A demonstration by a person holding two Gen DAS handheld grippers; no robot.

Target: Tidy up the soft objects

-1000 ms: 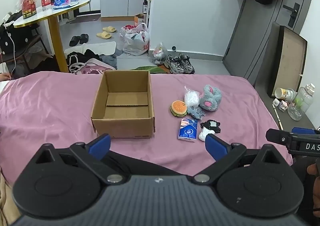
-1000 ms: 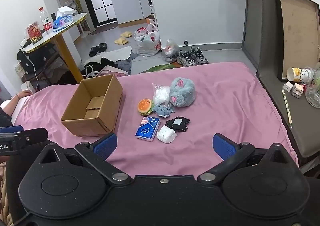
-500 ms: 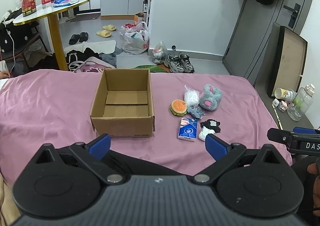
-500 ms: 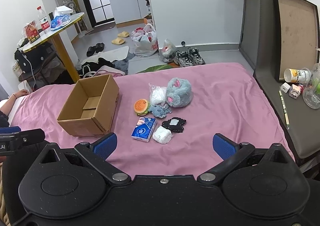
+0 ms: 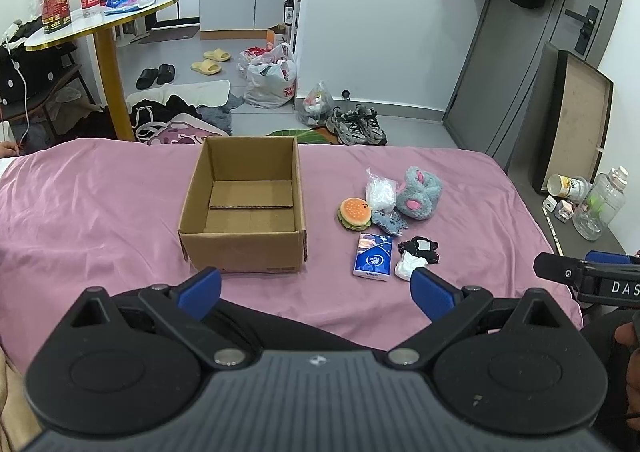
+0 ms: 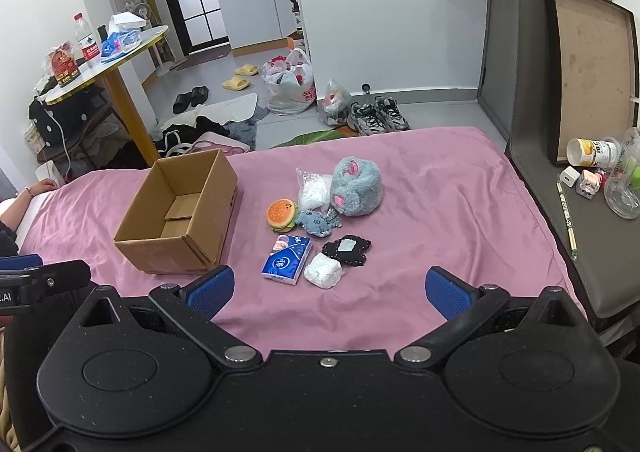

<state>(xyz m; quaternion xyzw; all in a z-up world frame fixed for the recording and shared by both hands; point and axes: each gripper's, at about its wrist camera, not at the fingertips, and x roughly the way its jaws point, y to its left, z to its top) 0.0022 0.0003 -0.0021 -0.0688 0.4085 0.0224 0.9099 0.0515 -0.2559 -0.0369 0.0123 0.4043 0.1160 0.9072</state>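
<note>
1. Clutter rings the bed (image 5: 80,212): shoes (image 5: 356,126), bags and a round counter (image 5: 100,24) on the floor beyond.
2. Box (image 5: 244,208) sits open and empty on the pink sheet; right of it lie a burger toy (image 5: 354,212), clear bag (image 5: 380,190), grey plush (image 5: 420,192), small grey toy (image 5: 388,221), tissue pack (image 5: 372,257), black cloth (image 5: 420,248) and white wad (image 5: 406,266), clustered close together.
3. Both tools hover low over the bed's near edge, level, pointing at the pile.
4. Left claw (image 5: 316,288) is spread wide, holding nothing; right claw (image 6: 330,292) likewise gapes empty, short of the wad.
</note>
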